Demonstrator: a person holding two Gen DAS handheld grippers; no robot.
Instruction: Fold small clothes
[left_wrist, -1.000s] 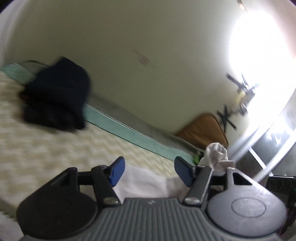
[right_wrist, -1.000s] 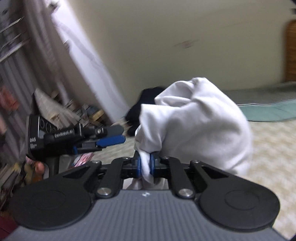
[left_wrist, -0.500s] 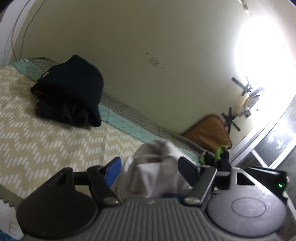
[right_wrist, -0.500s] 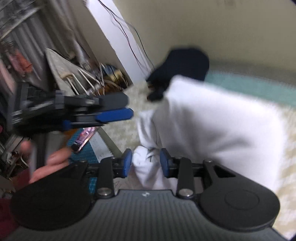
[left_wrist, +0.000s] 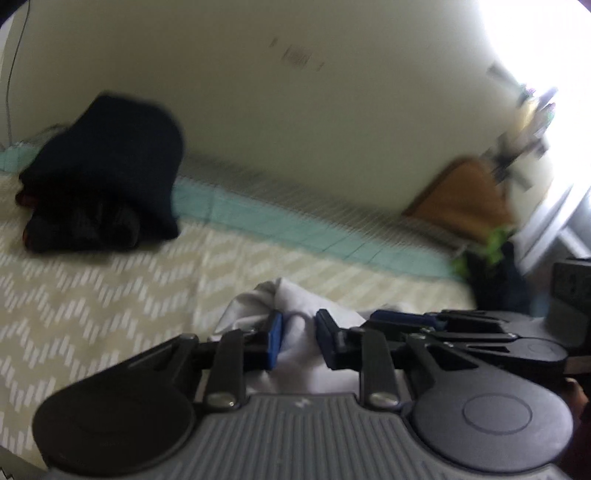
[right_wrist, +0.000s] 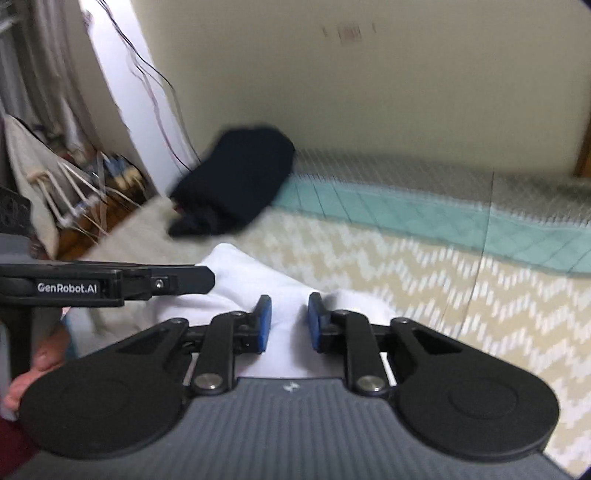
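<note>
A crumpled white garment (left_wrist: 291, 295) (right_wrist: 236, 273) lies on the zigzag-patterned bed cover (left_wrist: 92, 295) (right_wrist: 461, 295). My left gripper (left_wrist: 298, 339) is closing, and its blue pads pinch a raised fold of the white cloth. My right gripper (right_wrist: 290, 321) is also closing; the cloth lies between and under its pads, with a gap showing on both sides. The two grippers sit close together: the right gripper (left_wrist: 399, 317) enters the left wrist view from the right, and the left gripper (right_wrist: 207, 275) crosses the right wrist view from the left.
A pile of dark clothes (left_wrist: 107, 173) (right_wrist: 236, 181) sits at the far side of the bed against the wall. A teal mattress edge (left_wrist: 258, 218) runs along the back. Clutter and wires (right_wrist: 74, 192) stand off the bed's left end. A hand (right_wrist: 40, 365) holds the left gripper.
Both grippers came down toward the bed. The right gripper let go of the lifted white garment, which now lies on the cover. The left jaws narrowed from wide open onto a fold.
</note>
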